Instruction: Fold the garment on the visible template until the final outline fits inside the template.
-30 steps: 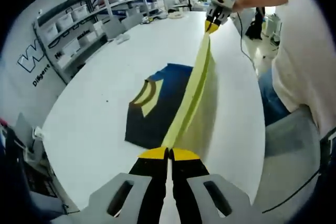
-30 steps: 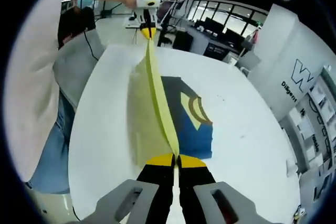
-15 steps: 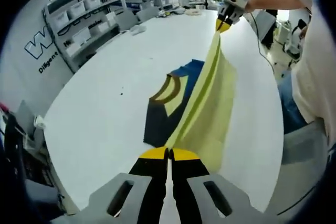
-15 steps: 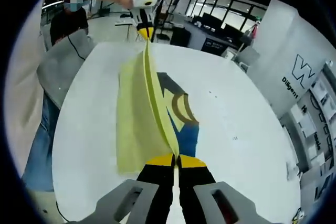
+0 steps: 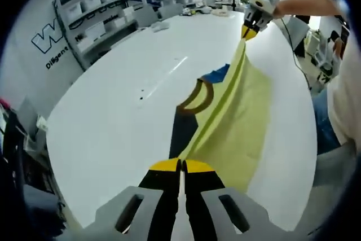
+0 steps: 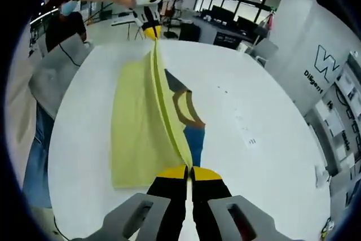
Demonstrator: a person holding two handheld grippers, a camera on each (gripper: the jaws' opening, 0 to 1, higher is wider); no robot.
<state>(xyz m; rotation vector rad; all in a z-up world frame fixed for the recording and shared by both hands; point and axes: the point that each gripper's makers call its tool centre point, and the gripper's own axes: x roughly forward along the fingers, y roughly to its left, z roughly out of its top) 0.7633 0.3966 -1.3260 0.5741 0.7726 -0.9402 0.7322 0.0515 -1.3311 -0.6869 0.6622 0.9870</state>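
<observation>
A yellow garment (image 5: 237, 119) hangs stretched between my two grippers above a white table (image 5: 113, 117). Its lower part drapes over a dark blue template (image 5: 183, 131) with a brown-and-yellow arc on it. My left gripper (image 5: 181, 165) is shut on one end of the garment's raised edge. My right gripper (image 6: 189, 170) is shut on the other end of the yellow garment (image 6: 141, 117). The blue template (image 6: 194, 136) peeks out to the right of the cloth. The right gripper (image 5: 251, 26) comes into the left gripper view at top right, and the left gripper (image 6: 148, 23) into the right gripper view at top.
Shelving with white bins (image 5: 101, 9) lines the wall beyond the table. A person's arm (image 5: 307, 4) and white shirt stand at the table's right edge. A grey chair (image 6: 53, 77) sits beside the table. Desks and partitions (image 6: 237, 32) stand further off.
Both grippers have carried the taut garment sideways over the template, so the yellow cloth now covers more of the blue. Both stay shut on it.
</observation>
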